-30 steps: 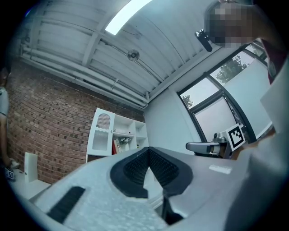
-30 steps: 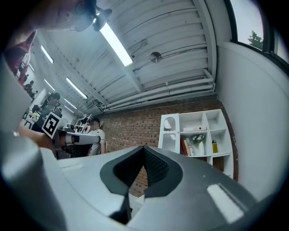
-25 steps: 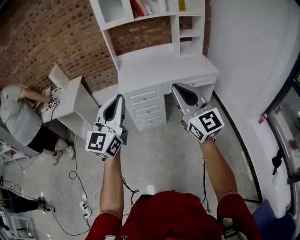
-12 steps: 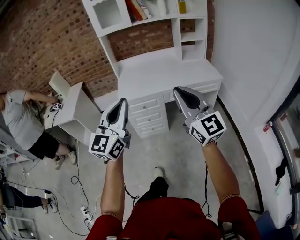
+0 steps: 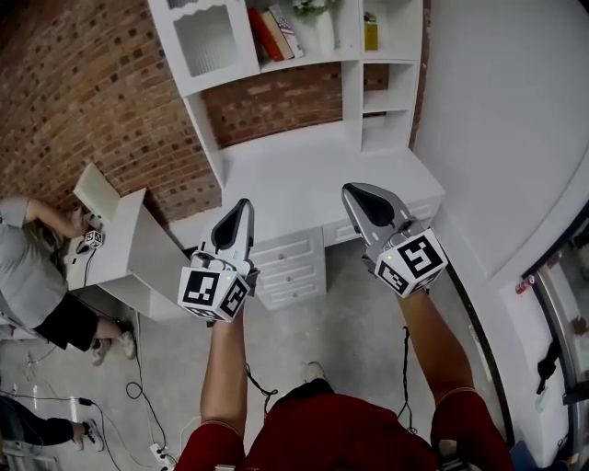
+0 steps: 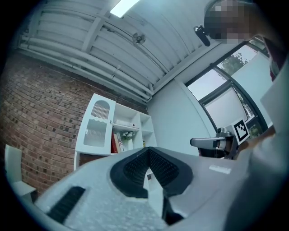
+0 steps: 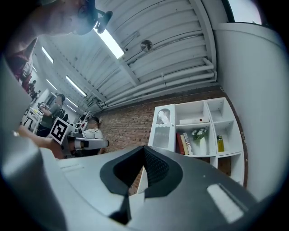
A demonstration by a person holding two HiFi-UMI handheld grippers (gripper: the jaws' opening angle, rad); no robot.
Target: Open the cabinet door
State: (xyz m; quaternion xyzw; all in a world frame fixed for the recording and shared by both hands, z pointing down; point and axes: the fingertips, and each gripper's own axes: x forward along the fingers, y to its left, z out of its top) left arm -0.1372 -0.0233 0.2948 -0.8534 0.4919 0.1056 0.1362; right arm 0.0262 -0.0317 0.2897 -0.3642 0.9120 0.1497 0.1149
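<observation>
The white cabinet door (image 5: 207, 41) with a pale slatted pane is the left part of the hutch above a white desk (image 5: 304, 170); it is closed. The left gripper view shows this cabinet door (image 6: 97, 128) ahead, and it appears as well in the right gripper view (image 7: 163, 126). My left gripper (image 5: 243, 206) and right gripper (image 5: 355, 191) are held side by side in front of the desk, well short of the door. Both are shut with nothing between the jaws. The jaws of the left gripper (image 6: 148, 152) and of the right gripper (image 7: 144, 152) point up toward the hutch.
Drawers (image 5: 290, 267) sit under the desk top. Books (image 5: 276, 28), a vase and a yellow bottle (image 5: 370, 32) stand on the open shelves. At left a person (image 5: 28, 267) sits by a smaller white table (image 5: 124, 248). Cables (image 5: 138, 396) lie on the floor. A white wall (image 5: 497, 138) closes the right.
Both grippers have travelled forward toward the desk, still side by side and shut. The desk and hutch now lie nearer and fill more of the head view.
</observation>
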